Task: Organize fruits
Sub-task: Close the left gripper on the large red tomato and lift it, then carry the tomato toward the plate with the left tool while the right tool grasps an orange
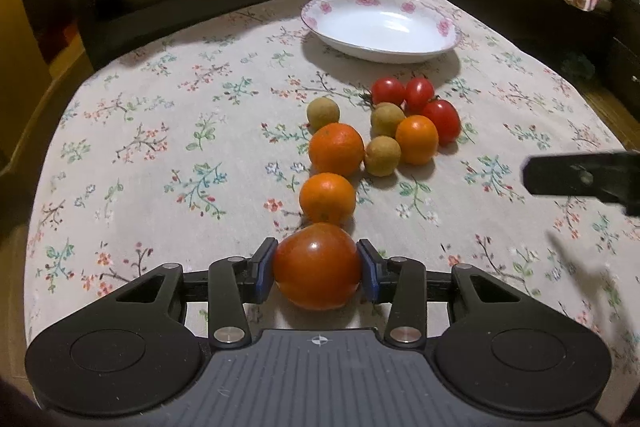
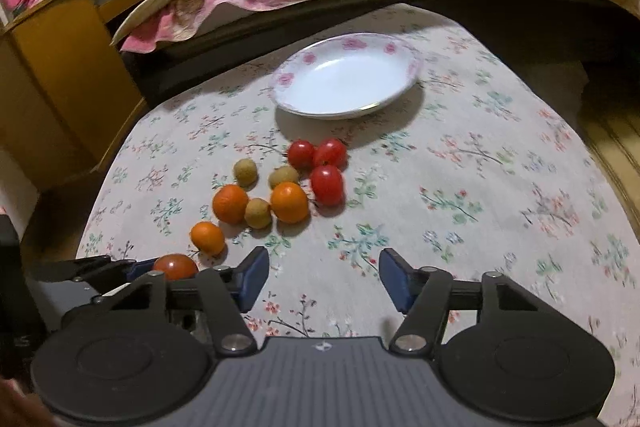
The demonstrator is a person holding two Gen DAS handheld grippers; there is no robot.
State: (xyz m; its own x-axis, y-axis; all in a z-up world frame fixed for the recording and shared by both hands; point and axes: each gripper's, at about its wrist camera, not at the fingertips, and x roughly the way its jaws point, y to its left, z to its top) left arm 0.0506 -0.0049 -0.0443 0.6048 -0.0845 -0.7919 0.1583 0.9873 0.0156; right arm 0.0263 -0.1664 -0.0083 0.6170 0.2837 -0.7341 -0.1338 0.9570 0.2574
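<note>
A: left gripper (image 1: 318, 265) is clamped on the big round orange-red tomato (image 1: 317, 265) at bottom centre, right gripper (image 2: 323, 277) spread wide and empty

B: squeeze harder and it'll bruise, or nudge that small orange tangerine (image 1: 327, 198) just above

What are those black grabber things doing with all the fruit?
A person is sorting fruit with two hand-held grippers. The left gripper is shut on a big round orange-red tomato at the near end of the flowery tablecloth. The right gripper hangs open and empty. Three small oranges, three red cherry tomatoes and three tan round fruits lie loose. The white flower-rimmed plate holds nothing yet.
</note>
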